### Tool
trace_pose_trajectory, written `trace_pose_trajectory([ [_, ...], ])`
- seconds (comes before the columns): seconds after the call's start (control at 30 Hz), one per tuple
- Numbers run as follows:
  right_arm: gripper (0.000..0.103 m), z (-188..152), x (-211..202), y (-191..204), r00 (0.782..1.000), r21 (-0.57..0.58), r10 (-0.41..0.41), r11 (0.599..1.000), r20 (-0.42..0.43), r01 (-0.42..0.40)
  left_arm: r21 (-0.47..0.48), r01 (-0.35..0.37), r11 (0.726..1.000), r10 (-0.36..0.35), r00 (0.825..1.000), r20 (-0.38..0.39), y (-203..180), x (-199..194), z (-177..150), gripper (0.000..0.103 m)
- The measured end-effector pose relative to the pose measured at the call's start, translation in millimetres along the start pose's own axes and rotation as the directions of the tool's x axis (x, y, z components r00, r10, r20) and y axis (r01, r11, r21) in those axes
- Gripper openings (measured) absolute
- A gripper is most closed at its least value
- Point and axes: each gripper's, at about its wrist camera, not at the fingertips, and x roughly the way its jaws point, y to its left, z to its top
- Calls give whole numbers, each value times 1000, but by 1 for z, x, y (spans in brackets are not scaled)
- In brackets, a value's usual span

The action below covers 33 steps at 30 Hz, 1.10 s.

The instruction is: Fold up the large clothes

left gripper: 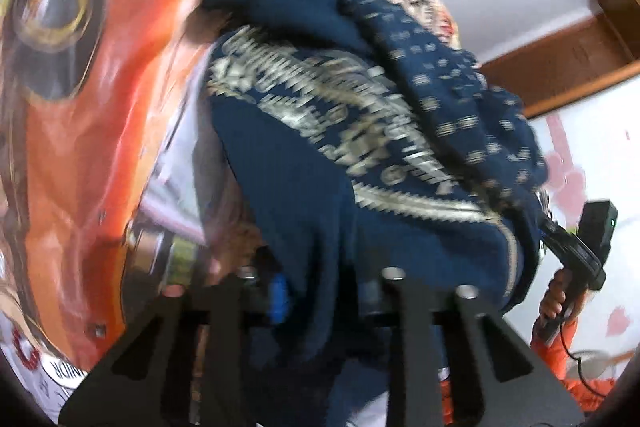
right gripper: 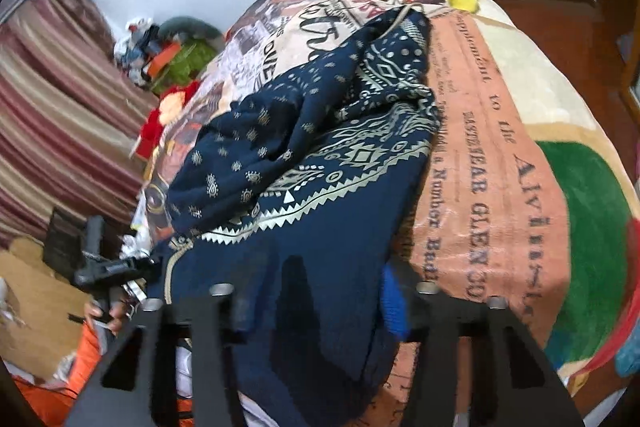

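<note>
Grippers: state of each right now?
Left gripper: closed on the navy garment.
Right gripper: closed on the same garment.

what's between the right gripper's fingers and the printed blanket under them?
In the right wrist view, the navy patterned garment drapes over the printed blanket and runs down between the right gripper fingers; nothing else shows there.

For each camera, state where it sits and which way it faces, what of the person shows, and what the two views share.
Left wrist: sits on the left gripper, looking along its fingers, angled down at the navy garment on the printed blanket; at right the right gripper and the hand holding it show.
Right wrist: sits on the right gripper, angled down over the same garment and blanket; at left the left gripper and its hand show.
Shared: garment, blanket, and each other's gripper.
</note>
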Motion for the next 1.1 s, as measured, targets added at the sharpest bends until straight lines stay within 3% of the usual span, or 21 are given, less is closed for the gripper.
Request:
trace_pose_trajectory([
  [0.03,21,0,2,2,1000,-7,-10,1000,4,10,29,3,1000,-4,1000,16,-10,-4,3,15],
  [0.13,11,4,5,6,1000,-31,-18,999,19,19,95,16,995,-22,997,68,-32,-19,12,12],
  [0.33,8,35,-14,25,987,-102,-9,994,160,26,144,56,988,-86,973,215,-64,-52,50,11],
  [0.47,8,66,-15,25,975,-105,-36,993,220,61,68,-54,996,34,962,270,-50,-44,74,11],
  [0.6,8,85,10,14,968,-98,-151,980,200,173,17,-189,982,183,967,180,-23,-8,76,12],
  [0.67,9,87,26,5,967,-91,-196,973,160,212,36,-224,974,218,967,133,-14,8,68,18],
  [0.8,9,85,30,-11,982,-35,-178,983,70,180,77,-238,968,230,968,96,-11,10,55,35],
  [1.0,9,79,-4,-27,994,83,-93,993,54,88,41,-256,966,245,954,173,-8,-32,51,59],
  [1.1,9,71,-19,-24,994,92,-91,992,58,85,21,-254,967,245,947,206,-5,-49,46,61],
])
